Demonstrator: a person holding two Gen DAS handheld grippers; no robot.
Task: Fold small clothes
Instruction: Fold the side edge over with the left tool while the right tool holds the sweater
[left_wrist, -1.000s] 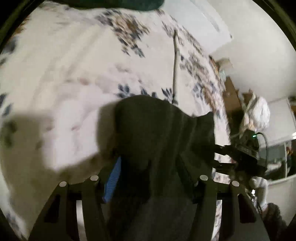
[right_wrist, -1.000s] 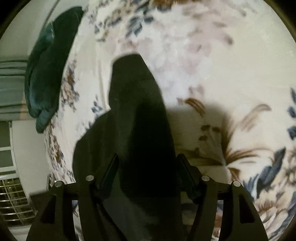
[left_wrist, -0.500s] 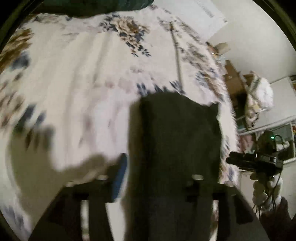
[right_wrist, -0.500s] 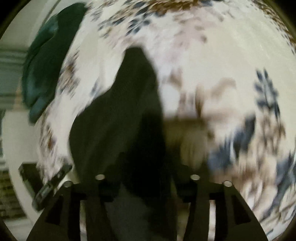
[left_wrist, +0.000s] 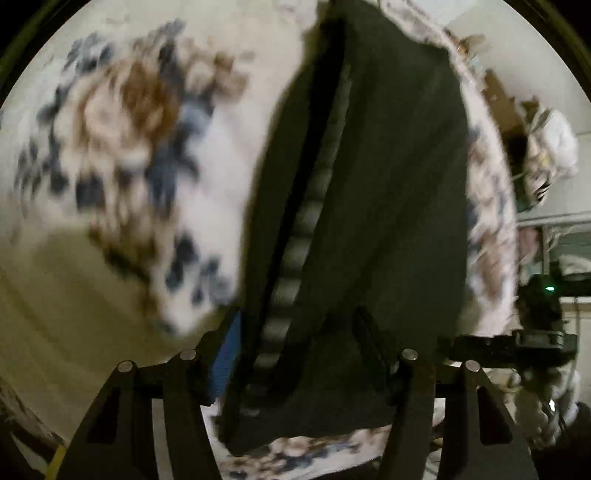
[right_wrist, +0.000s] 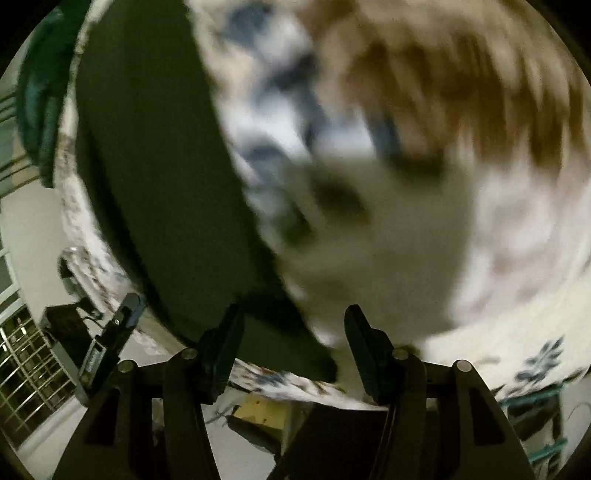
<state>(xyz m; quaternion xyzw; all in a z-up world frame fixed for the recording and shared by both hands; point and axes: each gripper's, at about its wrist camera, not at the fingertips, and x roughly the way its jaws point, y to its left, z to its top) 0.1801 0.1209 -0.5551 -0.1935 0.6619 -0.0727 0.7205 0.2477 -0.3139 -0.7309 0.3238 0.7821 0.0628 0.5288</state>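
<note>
Dark, near-black cloth: the small garment (left_wrist: 384, 192) lies stretched along a floral bedspread (left_wrist: 147, 147), close to the bed's edge. Its ribbed band runs lengthwise in the left wrist view. Left gripper (left_wrist: 295, 343) has the garment's near end bunched between its fingers, the cloth spanning the gap; whether the pads press on it cannot be told. Right gripper (right_wrist: 293, 343): jaws apart and opening, a corner of the garment lying between them, neither pad touching it. A teal cloth (right_wrist: 37, 103) sits past the garment's far end. Much motion blur throughout.
</note>
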